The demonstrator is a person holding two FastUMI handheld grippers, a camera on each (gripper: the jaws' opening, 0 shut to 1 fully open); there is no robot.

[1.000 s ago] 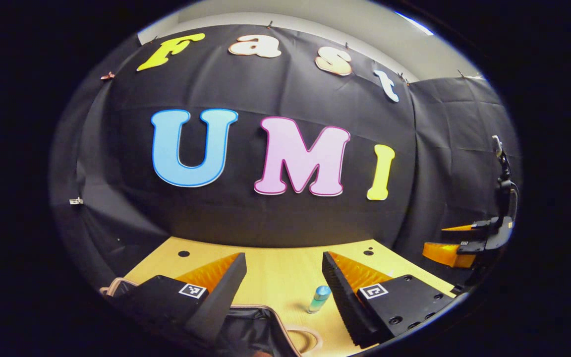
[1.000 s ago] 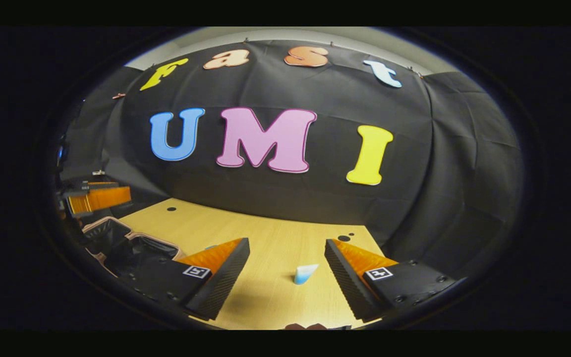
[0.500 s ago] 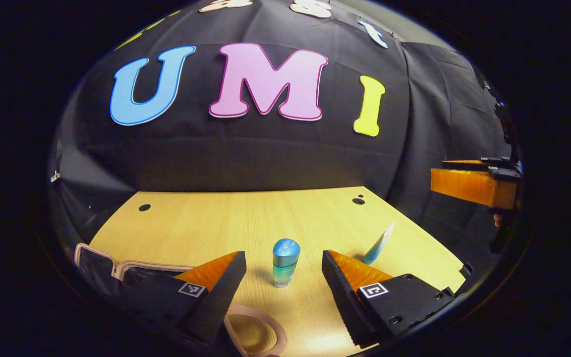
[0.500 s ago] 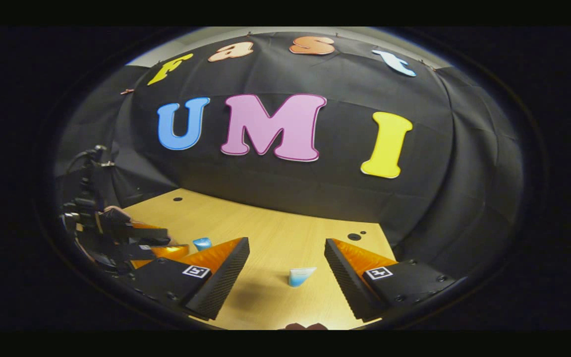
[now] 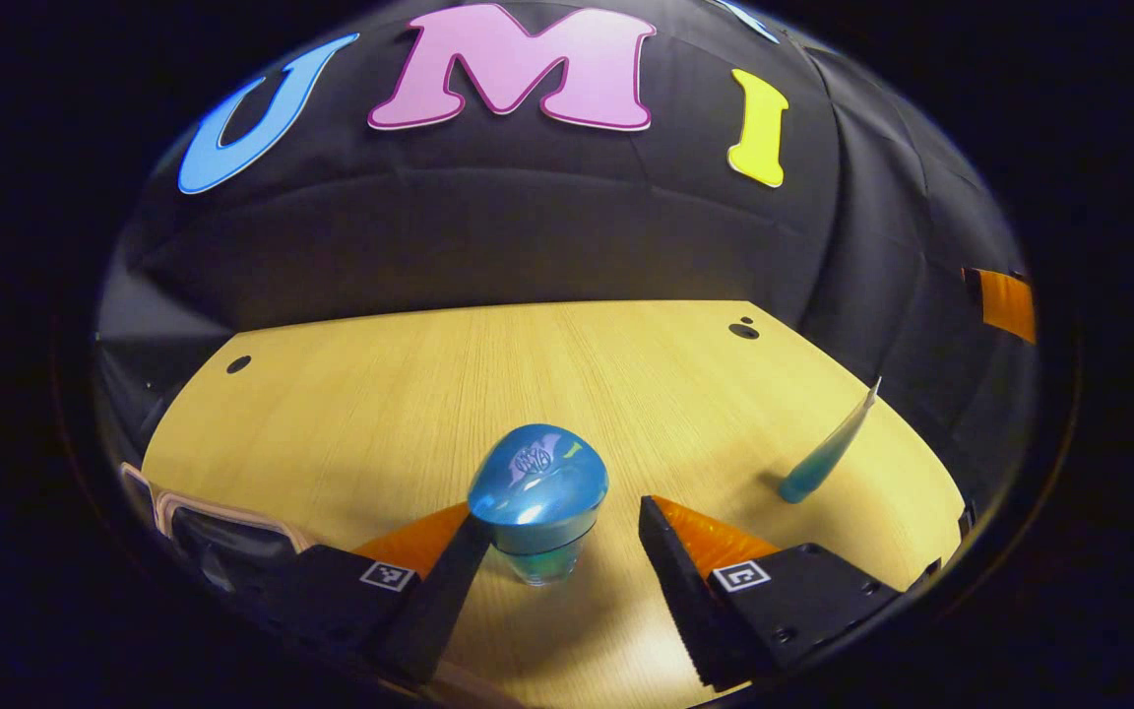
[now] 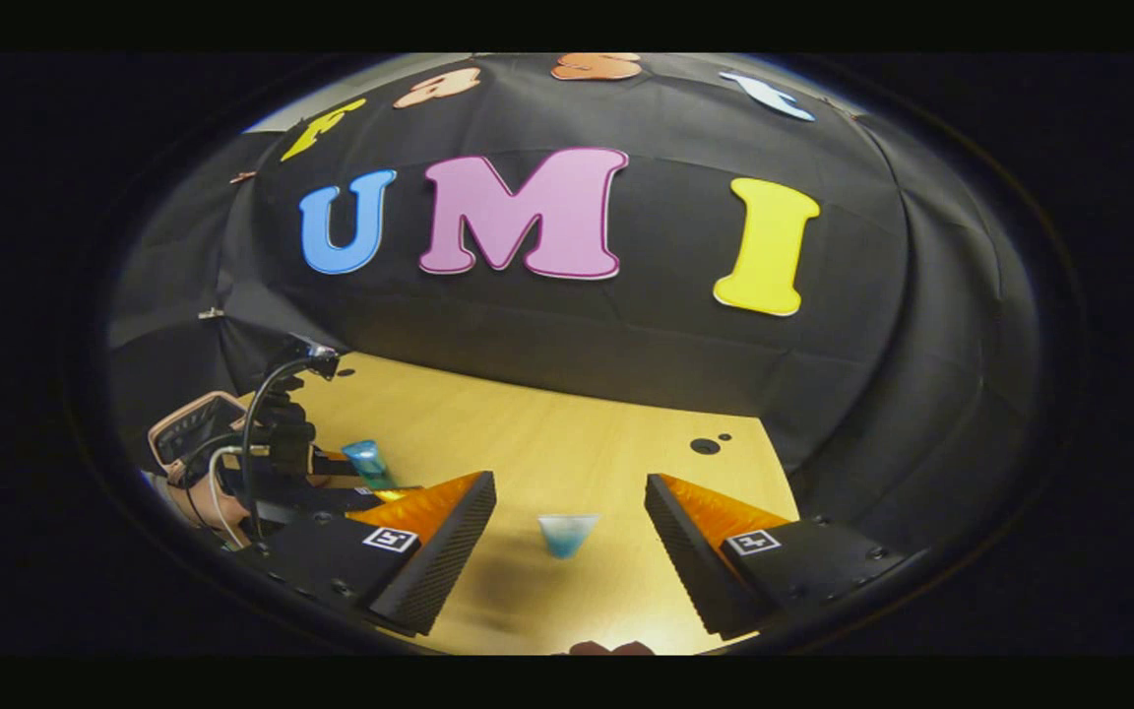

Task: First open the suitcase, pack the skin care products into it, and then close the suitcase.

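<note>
In the left gripper view, the blue-capped teal bottle (image 5: 537, 502) between the jaws hid part of its base behind the left finger. The pink-rimmed black suitcase (image 5: 218, 527), left of the jaws, was cut off by the picture's edge. In the right gripper view, the small blue-and-white tube (image 6: 567, 535) between the jaws was too blurred to tell its shape.

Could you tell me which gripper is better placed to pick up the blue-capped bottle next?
Left, I'd judge. The left gripper already has the bottle standing between its open fingers. The right gripper is open too, but it faces the tube, with the bottle off to its side.
</note>
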